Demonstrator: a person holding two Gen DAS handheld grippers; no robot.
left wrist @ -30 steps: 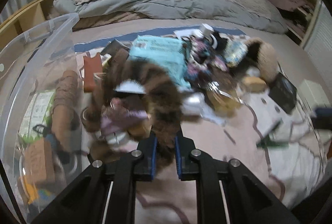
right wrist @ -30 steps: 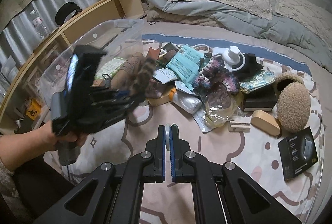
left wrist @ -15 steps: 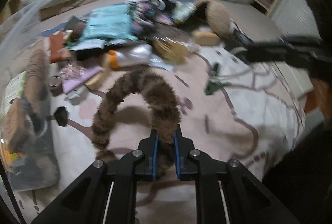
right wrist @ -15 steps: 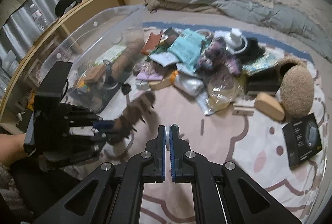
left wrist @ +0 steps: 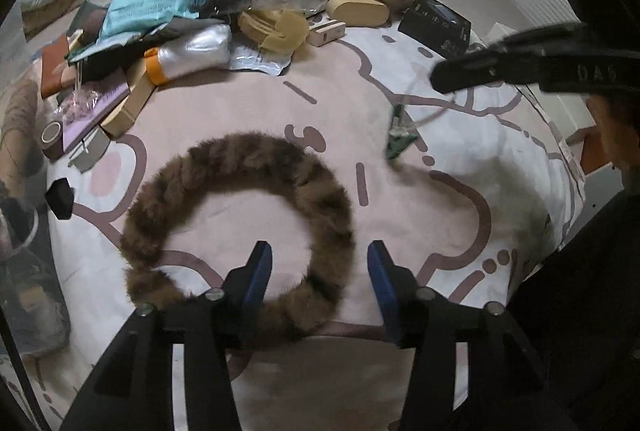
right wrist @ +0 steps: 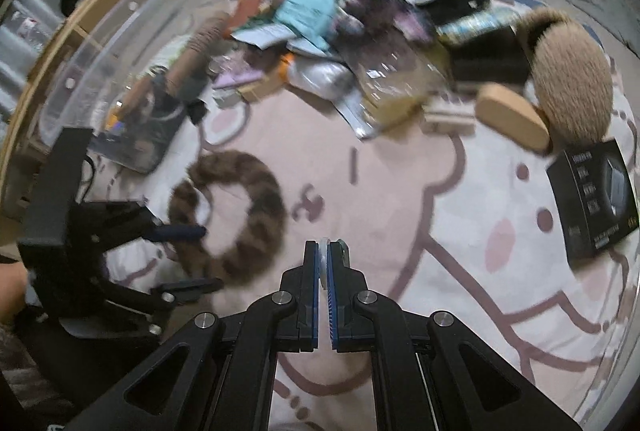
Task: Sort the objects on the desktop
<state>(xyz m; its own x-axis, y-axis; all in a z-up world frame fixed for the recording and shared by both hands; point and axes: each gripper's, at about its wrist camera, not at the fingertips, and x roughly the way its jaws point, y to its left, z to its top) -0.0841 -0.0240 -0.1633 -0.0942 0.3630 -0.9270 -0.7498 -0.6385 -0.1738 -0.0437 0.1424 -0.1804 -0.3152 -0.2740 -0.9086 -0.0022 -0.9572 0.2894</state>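
Left gripper pointing steeply down at the pink patterned blanket, fingers opening, blue pads spread apart and not pressing on anything. Between them, one end of the furry brown striped headband, lying flat on the blanket. Curved into an open arc: crown of the arc away from the fingers, both ends toward them, the gap of the arc facing back at the gripper. One end between the spread pads, the other end off to the left of the left finger. Longest span roughly across the view, side to side. Same headband in the right wrist view, blurred, left of and beyond the right fingers, with the left gripper straddling its near end.

Right gripper clenched, pads almost touching; something thin and pale seen just at the tips, too small to tell what. Also angled down at the blanket.

Beyond the left fingers, well past the headband, a heap of mixed objects: teal packet, knitted purple piece, tan case, woolly beige plush, black box. Far left of the fingers, a clear plastic bin with things already in it.
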